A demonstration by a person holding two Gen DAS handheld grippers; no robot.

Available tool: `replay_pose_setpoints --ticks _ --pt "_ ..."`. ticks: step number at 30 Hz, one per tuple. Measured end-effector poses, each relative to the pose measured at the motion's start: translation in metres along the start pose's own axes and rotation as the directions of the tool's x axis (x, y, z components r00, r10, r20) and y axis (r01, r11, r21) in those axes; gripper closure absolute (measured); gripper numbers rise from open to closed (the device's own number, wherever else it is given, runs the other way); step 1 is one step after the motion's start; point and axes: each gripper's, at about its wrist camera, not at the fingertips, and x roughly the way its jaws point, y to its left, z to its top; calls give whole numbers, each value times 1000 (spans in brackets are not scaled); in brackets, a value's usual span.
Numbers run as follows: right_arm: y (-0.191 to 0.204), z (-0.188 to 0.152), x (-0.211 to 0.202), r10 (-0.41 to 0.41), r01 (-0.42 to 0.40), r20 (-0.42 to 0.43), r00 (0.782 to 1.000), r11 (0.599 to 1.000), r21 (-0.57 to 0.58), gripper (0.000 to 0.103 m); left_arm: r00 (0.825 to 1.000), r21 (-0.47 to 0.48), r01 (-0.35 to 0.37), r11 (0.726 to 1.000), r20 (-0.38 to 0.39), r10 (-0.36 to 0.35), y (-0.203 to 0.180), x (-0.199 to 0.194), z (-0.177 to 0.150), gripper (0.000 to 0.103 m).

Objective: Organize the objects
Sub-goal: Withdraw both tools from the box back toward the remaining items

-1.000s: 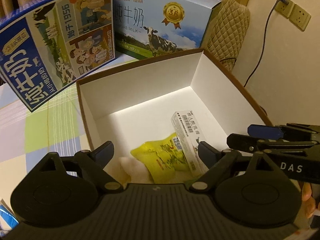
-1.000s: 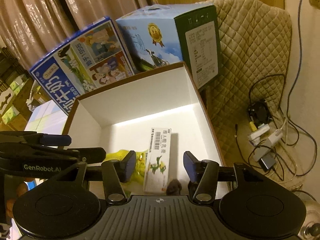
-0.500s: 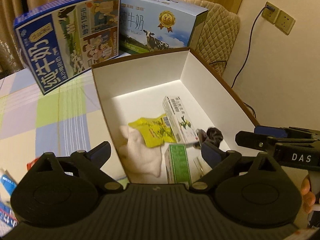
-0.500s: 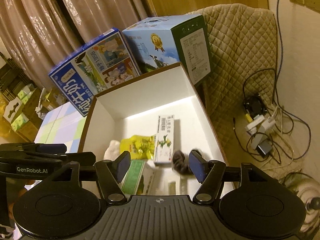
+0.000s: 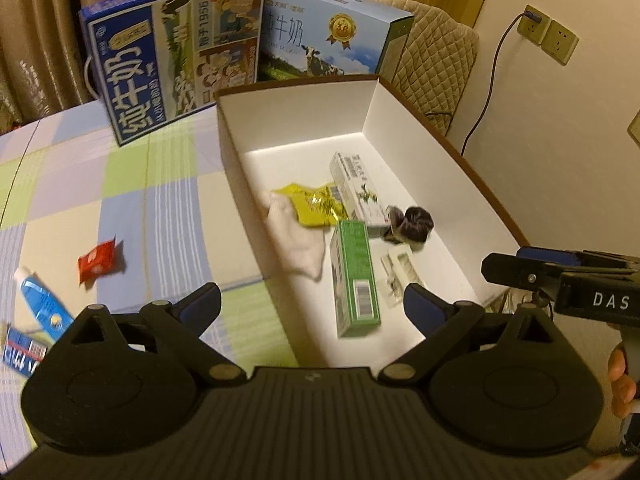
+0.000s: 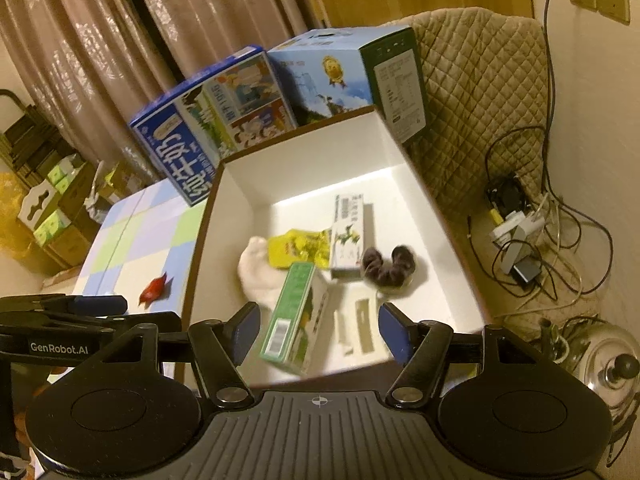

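Observation:
A white open box (image 5: 304, 120) (image 6: 304, 176) with a brown rim holds a green carton (image 5: 354, 276) (image 6: 296, 316), a white carton (image 5: 358, 190) (image 6: 348, 236), a yellow packet (image 5: 316, 204) (image 6: 298, 248), a white cloth (image 5: 292, 236) (image 6: 256, 272), a dark scrunchie (image 5: 412, 222) (image 6: 388, 266) and a small clear packet (image 5: 400, 276). My left gripper (image 5: 312, 306) hangs open above the box's near end, nothing between its fingers. My right gripper (image 6: 318, 332) is open too, above the same end. On the checked cloth lie a red packet (image 5: 100, 260) (image 6: 154, 286) and a blue tube (image 5: 40, 302).
Two milk cartons (image 5: 176, 52) (image 5: 336, 40) stand behind the box, curtains beyond them. A quilted chair (image 6: 480, 92) is at the right with tangled cables (image 6: 532, 240) and a steel lid (image 6: 608, 368) on the floor. Another blue pack (image 5: 20, 350) lies at the table's left edge.
Both grippers have pulled back and up from the box, so more of its contents and the table show. The green carton, scrunchie and table items have come into view.

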Motion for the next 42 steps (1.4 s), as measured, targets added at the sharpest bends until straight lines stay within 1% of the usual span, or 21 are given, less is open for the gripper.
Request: replay_pose_setpoints --ticks 11,20,27,32,36,42 --pt "27 -34 -14 3 -3 -27 1000 1000 -7 40 1000 -21 -3 1000 -10 3 16 -31 -40 7" --pt "61 -53 -14 7 -9 -50 999 1000 -27 40 1000 -44 -15 999 -20 14 45 -54 -68 7" --pt "94 -70 -3 26 -31 -92 995 998 -54 40 999 -76 -40 996 -34 37 77 -69 -89 7" --pt "121 -81 11 62 -73 -133 989 994 -81 40 997 -114 -63 991 -49 58 105 -78 -104 7" --pt "147 -86 25 89 -108 -161 983 988 -112 40 995 -151 -93 984 -52 86 130 -87 -114 7" --pt "179 -90 50 107 -138 -195 975 978 -157 40 989 -206 -148 967 -62 138 169 -95 -126 7"
